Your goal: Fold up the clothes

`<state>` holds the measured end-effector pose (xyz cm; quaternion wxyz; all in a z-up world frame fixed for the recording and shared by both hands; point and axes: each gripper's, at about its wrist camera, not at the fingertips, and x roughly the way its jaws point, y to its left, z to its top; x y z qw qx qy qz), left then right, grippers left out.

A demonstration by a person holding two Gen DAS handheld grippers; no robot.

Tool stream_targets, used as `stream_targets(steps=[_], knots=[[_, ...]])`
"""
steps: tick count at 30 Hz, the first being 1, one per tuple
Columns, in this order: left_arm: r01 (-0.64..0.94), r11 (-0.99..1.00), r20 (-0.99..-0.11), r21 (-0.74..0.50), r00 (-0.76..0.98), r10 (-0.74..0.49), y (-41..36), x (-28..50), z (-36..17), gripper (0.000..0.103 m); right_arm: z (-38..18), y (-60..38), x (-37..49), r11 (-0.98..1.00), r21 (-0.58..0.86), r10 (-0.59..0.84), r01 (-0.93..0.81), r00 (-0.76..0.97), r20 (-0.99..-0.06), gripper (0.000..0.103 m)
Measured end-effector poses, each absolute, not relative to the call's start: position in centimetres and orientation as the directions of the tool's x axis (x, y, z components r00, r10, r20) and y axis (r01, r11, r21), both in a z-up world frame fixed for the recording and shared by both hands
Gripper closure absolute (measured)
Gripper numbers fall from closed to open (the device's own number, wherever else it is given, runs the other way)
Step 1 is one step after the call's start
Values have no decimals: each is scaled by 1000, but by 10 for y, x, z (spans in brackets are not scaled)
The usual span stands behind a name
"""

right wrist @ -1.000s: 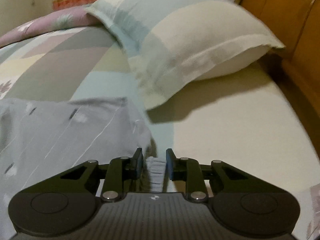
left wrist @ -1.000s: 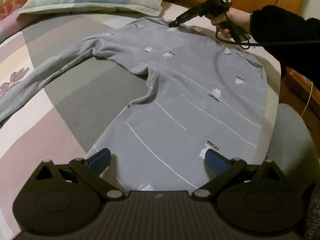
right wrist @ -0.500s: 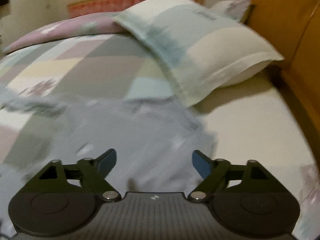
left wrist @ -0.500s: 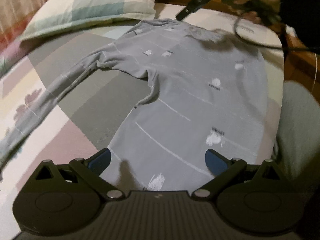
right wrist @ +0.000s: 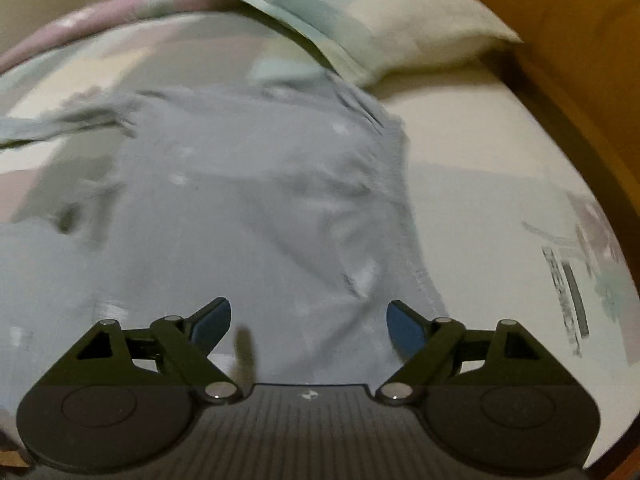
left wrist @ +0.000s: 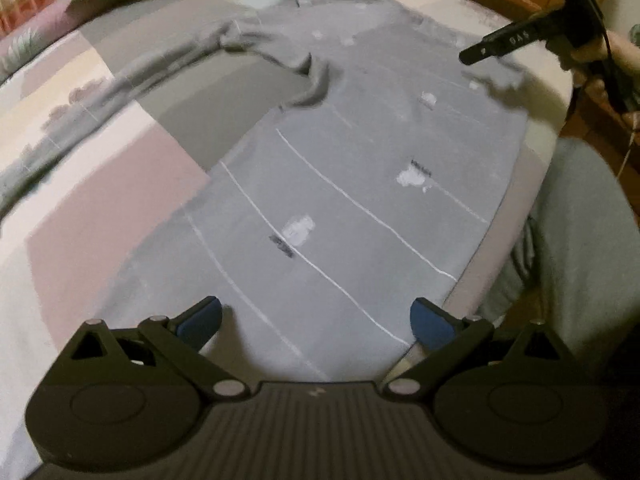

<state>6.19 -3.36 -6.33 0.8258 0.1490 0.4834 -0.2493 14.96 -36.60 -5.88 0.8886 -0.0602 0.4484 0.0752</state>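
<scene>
A grey long-sleeved shirt point(left wrist: 360, 184) with thin white lines lies flat on the bed, neck toward the pillow. Its one visible sleeve point(left wrist: 120, 84) stretches out to the left. My left gripper point(left wrist: 316, 316) hovers open over the hem end, with only flat cloth below its blue pads. My right gripper point(right wrist: 308, 320) is open above the shirt's upper part point(right wrist: 260, 200), with nothing between its fingers. In the left wrist view one of its black fingers point(left wrist: 504, 42) hangs above the shirt's far right shoulder, held by a hand.
A checked pillow point(right wrist: 380, 20) lies beyond the neck, against a wooden headboard point(right wrist: 560, 40). The patchwork bedsheet point(left wrist: 100, 208) spreads out to the left. The person's grey-trousered leg point(left wrist: 580, 240) stands at the bed's right edge.
My right gripper let go of the shirt's edge near the pillow, opened wide and drew back over the shirt. My left gripper shifted along the hem, still open.
</scene>
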Motion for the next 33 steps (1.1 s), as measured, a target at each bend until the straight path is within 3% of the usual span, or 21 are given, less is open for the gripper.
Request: stream_targets(steps=[3,11,14,18,26,33], knots=[[490,868,-852,81,487,-195,-6,66,-37,3,-50,-329,138,962,-31,143,-271,596,-790,0],[331,925,-845,185,534,-23,106,72,22,3,-48,-236,109,889,15,299,-458,555,-776,0],[306,948,-859,84,504,-86,139,66,21,3,-54,-210,106,872,55,345,-486,531,-774,0],[252,967,-890,-36,433,-146,151,58,-20,3,-62,-173,94,851,67,376,-520,516,-770,0],[220,974,-923,-43,365,-123,147,40,-83,3,-81,-137,65,816,-6,339,-578,486,-806,0],[186,979,-878,-81,453,-158,157,44,-58,3,-92,-145,51,850,-15,309,-526,521,-796,0]])
